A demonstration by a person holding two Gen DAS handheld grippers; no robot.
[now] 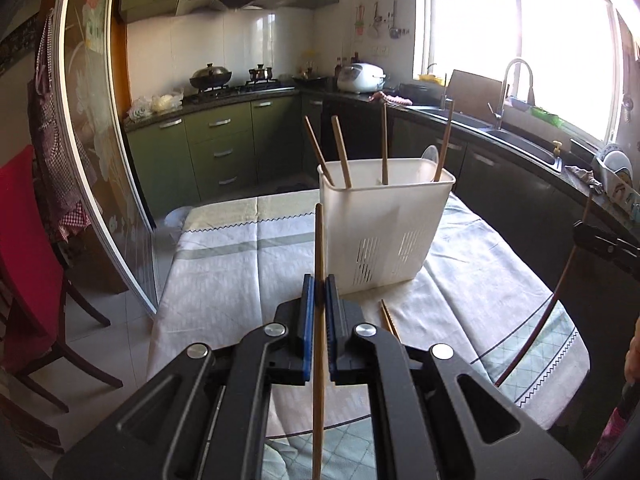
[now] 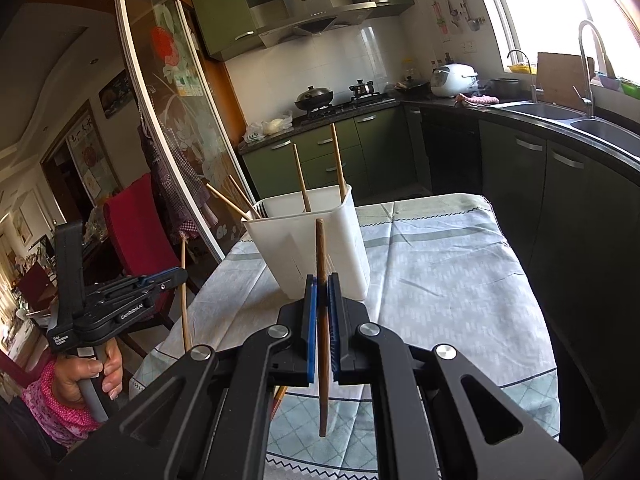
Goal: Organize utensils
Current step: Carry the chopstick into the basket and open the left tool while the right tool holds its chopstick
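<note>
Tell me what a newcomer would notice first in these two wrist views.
First, the white slotted utensil holder standing mid-table on the pale tablecloth, with four chopsticks poking out of it. Next, each hand-held gripper is shut on a chopstick held upright: the left hand-held gripper on a light one, the right hand-held gripper on a darker one. One more chopstick lies on the cloth by the holder's base.

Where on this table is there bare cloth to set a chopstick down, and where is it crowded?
Free: the cloth left of the white holder, out to the table's left and far edges, and the cloth on the holder's right. Crowded: just in front of the holder, where a loose chopstick lies and the left gripper and right gripper each hold a chopstick upright.
</note>
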